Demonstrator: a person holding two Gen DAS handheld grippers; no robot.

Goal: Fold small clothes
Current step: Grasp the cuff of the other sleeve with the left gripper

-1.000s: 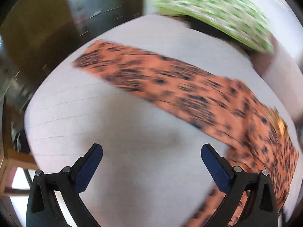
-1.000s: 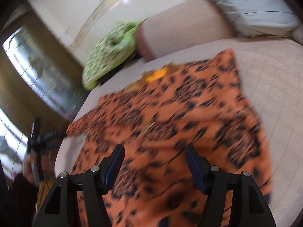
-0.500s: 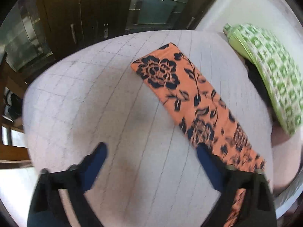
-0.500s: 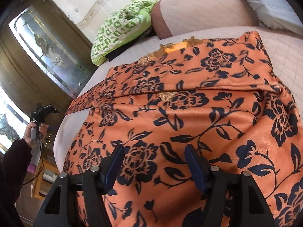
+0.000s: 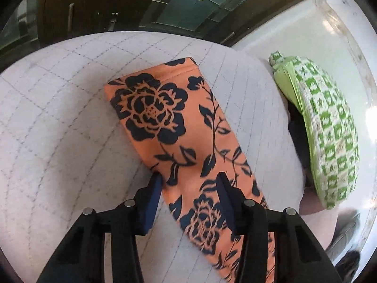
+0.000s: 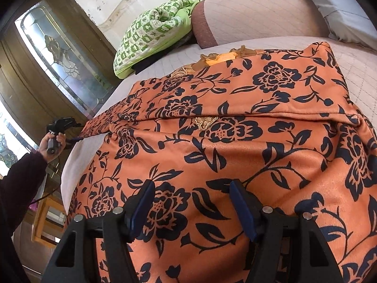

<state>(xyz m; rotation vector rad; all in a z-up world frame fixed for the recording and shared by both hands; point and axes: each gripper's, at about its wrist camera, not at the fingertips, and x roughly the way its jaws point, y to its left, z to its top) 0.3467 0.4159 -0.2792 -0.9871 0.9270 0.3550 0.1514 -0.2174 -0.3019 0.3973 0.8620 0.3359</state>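
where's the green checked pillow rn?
Green checked pillow sits upper left in the right wrist view, against the wall beside the brown bolster, beyond the orange garment.

Right gripper [image 6: 192, 206] hangs open over the orange floral garment [image 6: 235, 141]; green checked cushion [image 6: 150, 35] at eleven o'clock, left gripper [image 6: 60, 129] at nine.

A pale quilted bed cover [image 5: 59, 122] is filling the middle of both views. A green checked blanket [image 6: 150, 35] is lying bunched at upper centre of the right view, touching a pinkish bolster [image 6: 259, 11] to its right. A grey pillow [image 6: 341, 7] is sitting at upper right. A glazed wooden door [image 6: 63, 56] is standing at left.
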